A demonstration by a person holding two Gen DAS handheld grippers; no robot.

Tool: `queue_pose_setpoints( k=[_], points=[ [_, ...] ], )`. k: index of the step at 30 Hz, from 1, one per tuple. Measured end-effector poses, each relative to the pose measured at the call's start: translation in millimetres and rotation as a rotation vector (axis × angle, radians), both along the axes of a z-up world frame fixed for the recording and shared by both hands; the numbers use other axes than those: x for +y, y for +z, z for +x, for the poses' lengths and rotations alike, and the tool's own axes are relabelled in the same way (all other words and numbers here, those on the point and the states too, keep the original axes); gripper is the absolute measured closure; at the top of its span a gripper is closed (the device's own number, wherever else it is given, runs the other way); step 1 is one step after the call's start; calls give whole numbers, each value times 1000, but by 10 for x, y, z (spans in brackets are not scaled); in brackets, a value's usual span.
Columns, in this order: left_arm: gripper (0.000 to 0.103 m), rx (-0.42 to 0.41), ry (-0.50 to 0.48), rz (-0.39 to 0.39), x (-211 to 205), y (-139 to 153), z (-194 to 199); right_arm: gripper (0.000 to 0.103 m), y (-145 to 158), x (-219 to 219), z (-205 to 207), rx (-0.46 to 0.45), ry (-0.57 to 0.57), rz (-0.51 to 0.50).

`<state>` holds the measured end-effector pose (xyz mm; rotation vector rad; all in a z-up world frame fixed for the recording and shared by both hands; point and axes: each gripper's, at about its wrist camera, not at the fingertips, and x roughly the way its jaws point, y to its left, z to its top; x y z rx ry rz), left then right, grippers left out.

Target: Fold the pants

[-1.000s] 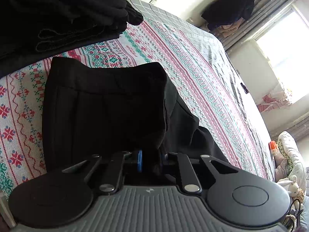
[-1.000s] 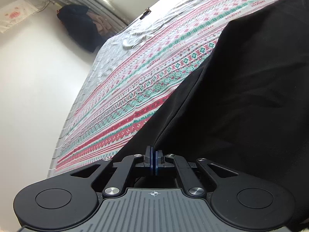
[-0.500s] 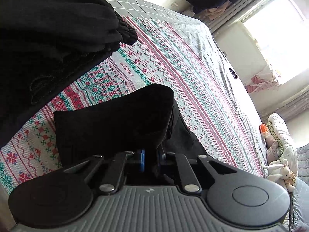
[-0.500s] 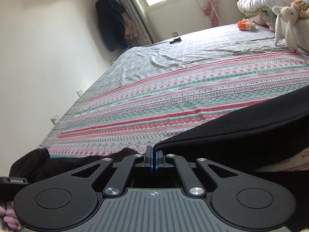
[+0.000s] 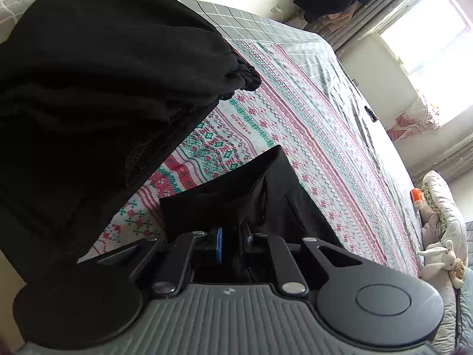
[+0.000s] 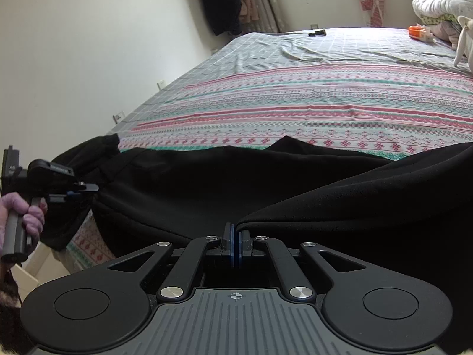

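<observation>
"What are they doing with the pants (image 6: 266, 183)?"

"Folding them on the bed (image 6: 295, 100). The right tongs (image 6: 235, 244) are pinched tight on one black edge, held up off the bed. The left tongs (image 5: 232, 238) are squeezed narrow on another bit."

"What comes next?"

"I think both ends must go across together and land flat, edges lined up, before letting go."
</observation>
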<state>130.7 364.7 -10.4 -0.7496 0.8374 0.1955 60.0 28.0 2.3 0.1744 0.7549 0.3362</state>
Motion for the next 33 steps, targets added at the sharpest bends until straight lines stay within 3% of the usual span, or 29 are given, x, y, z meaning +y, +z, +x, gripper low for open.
queue_pose_setpoints(
  k=[7,12,17,20,24,27,29,33],
  points=[
    [77,34,0,83,18,-45,-4,101,-212,187,-170,72,56,-42],
    [76,105,-15,198,-120,-92,13,101,-406,261,-151,165,79,-101],
    [72,129,-15,235,-156,-131,18,100,-520,197,-99,235,65,-57],
    [66,128,1,237,-159,-110,-23,95,-494,212,-108,231,81,-65],
    [48,101,30,273,-227,-19,-147,90,-438,171,-82,256,81,-51],
    [31,79,-5,315,-364,62,-229,70,-363,43,-49,261,43,-31],
    [26,59,-41,326,-465,118,-249,53,-299,-62,-33,259,-2,-31],
    [11,40,-108,334,-688,248,-196,35,-161,-282,-5,278,-89,-77]
  ],
)
